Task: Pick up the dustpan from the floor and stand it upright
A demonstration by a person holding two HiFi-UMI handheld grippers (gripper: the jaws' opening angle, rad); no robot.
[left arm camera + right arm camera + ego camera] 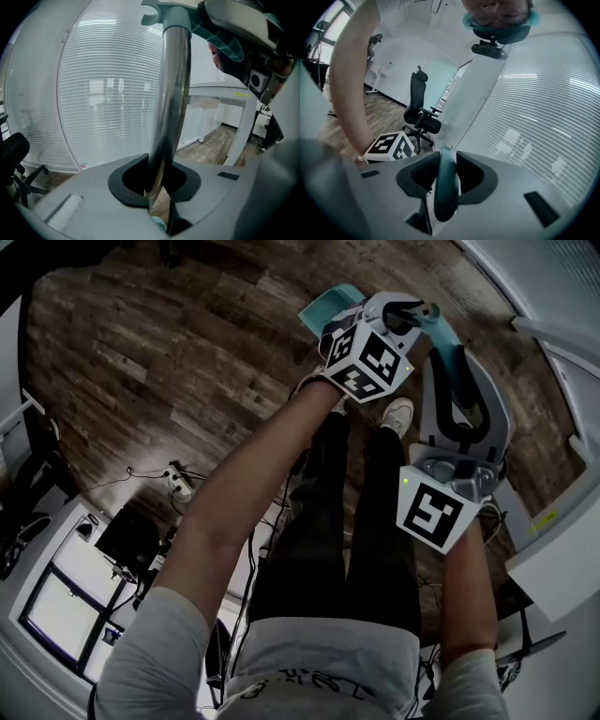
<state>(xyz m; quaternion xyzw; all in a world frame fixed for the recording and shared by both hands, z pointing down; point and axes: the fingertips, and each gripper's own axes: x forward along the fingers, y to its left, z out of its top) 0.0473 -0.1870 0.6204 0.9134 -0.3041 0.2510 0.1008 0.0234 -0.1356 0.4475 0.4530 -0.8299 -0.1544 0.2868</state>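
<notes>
Clamping the dustpan point(330, 307) by its metal pole point(174, 93) between my closed left fingers point(123, 182), right fingers point(415, 177) pinching its teal grip point(445, 187), I'd set it squarely on the floor point(141, 362) below them before loosening.

Head view looks steeply down from above onto the floor point(141, 362), the left gripper point(412, 315) and right gripper point(459, 357). Each gripper view rides close behind its own jaws, facing outward at the blinds point(103, 93), which both views share

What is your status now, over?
Left tongs shut on pole. Right tongs shut on handle. Dustpan held by both, tilt unclear. No block seen.
</notes>
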